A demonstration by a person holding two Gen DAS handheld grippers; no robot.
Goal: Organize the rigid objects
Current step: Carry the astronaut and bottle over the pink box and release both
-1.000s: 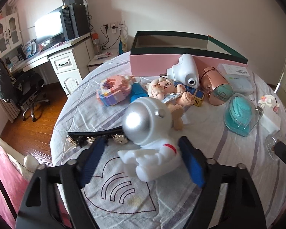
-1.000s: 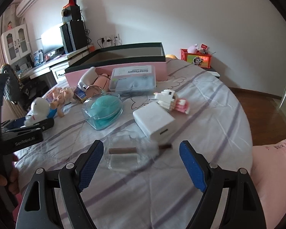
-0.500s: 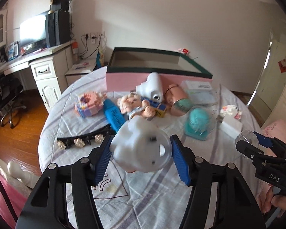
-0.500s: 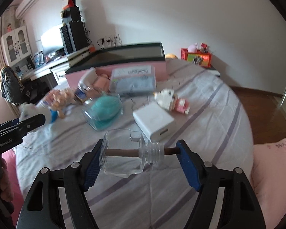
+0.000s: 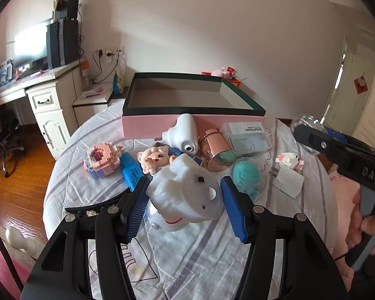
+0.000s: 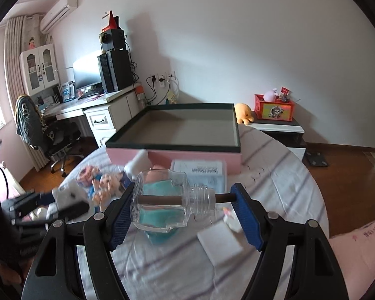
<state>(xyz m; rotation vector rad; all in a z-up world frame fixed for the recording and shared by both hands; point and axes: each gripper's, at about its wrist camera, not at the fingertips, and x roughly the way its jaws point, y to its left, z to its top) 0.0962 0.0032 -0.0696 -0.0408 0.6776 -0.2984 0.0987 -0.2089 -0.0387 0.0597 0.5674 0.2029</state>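
My left gripper (image 5: 185, 210) has its jaws closing on a white astronaut toy (image 5: 185, 187), which hangs tilted above the round table's striped cloth (image 5: 187, 262), both blue pads on its sides. In the right wrist view my right gripper (image 6: 185, 215) is shut on a clear glass bottle (image 6: 162, 200) lying sideways with a brown stick through its neck, held off the table. The open pink box (image 5: 147, 125) with a dark green rim stands at the table's far side, its inside bare. The right gripper with the bottle (image 5: 303, 122) shows at the right of the left wrist view.
In front of the box lie a white thermometer (image 5: 183, 135), a doll (image 5: 155, 158), a pink block model (image 5: 101, 158), a blue marker (image 5: 131, 175), a teal brush (image 5: 246, 175), a floss box (image 5: 247, 137) and a white charger (image 5: 288, 181). A desk (image 5: 50, 92) stands left.
Both grippers closed on their objects and rose: the astronaut left the cloth and tipped over in the left jaws, and the bottle came up off the table in the right jaws.
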